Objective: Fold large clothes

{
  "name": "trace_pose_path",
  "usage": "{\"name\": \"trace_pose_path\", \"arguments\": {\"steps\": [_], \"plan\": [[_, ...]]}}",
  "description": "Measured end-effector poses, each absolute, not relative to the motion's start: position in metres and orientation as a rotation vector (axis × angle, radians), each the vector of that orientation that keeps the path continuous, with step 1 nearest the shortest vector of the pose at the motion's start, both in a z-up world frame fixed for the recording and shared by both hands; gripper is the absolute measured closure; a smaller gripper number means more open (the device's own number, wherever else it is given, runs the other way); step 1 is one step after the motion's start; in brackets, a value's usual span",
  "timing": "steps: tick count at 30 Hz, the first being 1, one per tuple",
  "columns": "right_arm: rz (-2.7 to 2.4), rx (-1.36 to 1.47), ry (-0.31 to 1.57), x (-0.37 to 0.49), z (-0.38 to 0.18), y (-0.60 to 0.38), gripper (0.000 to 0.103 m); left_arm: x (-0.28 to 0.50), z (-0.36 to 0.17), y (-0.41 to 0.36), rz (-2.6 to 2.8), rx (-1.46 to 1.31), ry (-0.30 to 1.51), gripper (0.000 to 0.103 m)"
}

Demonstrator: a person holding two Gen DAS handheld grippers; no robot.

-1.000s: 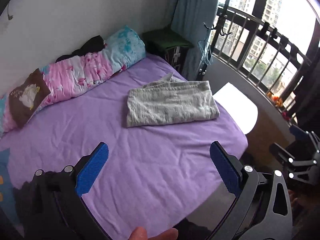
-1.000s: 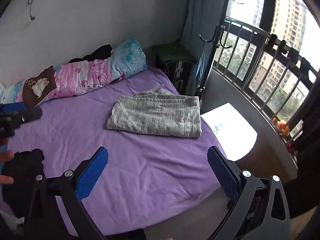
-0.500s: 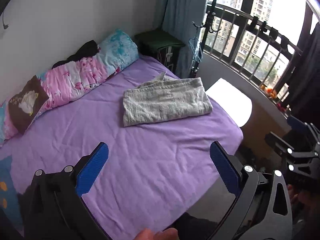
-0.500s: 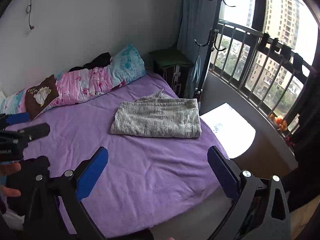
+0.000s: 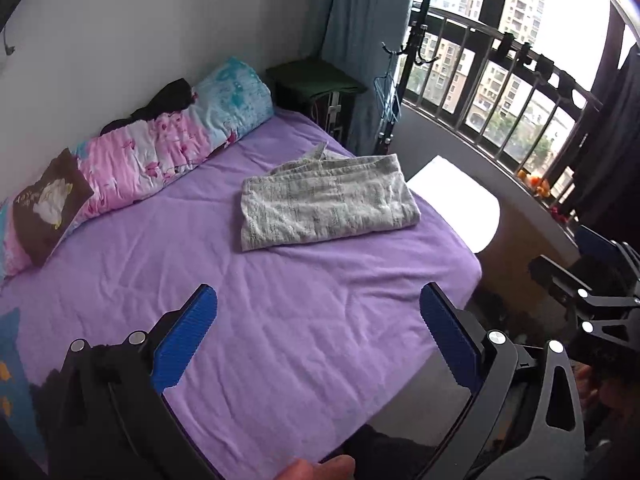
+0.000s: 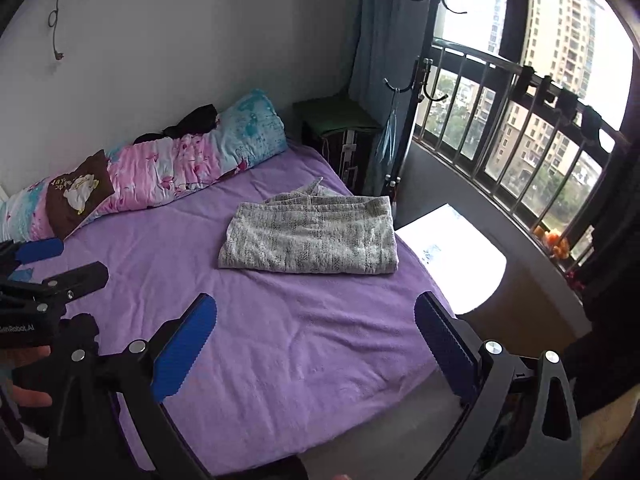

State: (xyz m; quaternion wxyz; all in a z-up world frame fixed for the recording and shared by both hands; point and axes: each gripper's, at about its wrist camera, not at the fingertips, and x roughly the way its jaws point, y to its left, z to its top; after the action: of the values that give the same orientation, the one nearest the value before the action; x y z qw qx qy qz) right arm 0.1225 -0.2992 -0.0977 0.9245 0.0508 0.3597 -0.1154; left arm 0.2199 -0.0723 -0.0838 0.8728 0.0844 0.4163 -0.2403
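The left gripper is hanging spread wide and empty above the near part of the purple bed, its blue pads framing bare sheet in the lower middle of the left wrist view; the right gripper is likewise gaping with nothing between its pads, low in its own view. From both, the folded grey garment is lying ahead and well apart, in the middle of each frame, flat on the sheet toward the window side of the bed. Its long axis is running left to right across both views, so each claw is facing a long folded edge rather than an end. In the right wrist view the garment is sitting almost dead centre, which suggests that hand is lined up more squarely with it; which is truly nearer I cannot tell. It looks already folded into a neat rectangle, with a loose strip poking out at its far edge. Its right end is lying close to the mattress edge, beside the white table, while open sheet is stretching to its left and toward the grippers, giving room for any further fold. The rolled floral quilt is lying along the wall at upper left, well clear.
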Motion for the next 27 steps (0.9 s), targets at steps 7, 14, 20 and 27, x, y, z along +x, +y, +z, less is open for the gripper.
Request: {"name": "trace_pose_path", "arguments": {"steps": [7,14,20,27], "plan": [[-0.233,0.101,0.740,0.122,-0.098,-0.301,0.006,0.219,-0.086,-0.078,-0.505,0.183,0.881,0.006],[-0.220,0.093,0.737,0.124,-0.100,-0.304,0.006,0.220,-0.090,-0.084,-0.512,0.186,0.897,0.006],[-0.225,0.097,0.739,0.126,-0.101,-0.306,0.006,0.220,-0.090,-0.086,-0.517,0.187,0.898,0.006],[-0.222,0.097,0.740,0.128,-0.101,-0.310,0.006,0.218,-0.089,-0.089,-0.521,0.186,0.888,0.006]]}}
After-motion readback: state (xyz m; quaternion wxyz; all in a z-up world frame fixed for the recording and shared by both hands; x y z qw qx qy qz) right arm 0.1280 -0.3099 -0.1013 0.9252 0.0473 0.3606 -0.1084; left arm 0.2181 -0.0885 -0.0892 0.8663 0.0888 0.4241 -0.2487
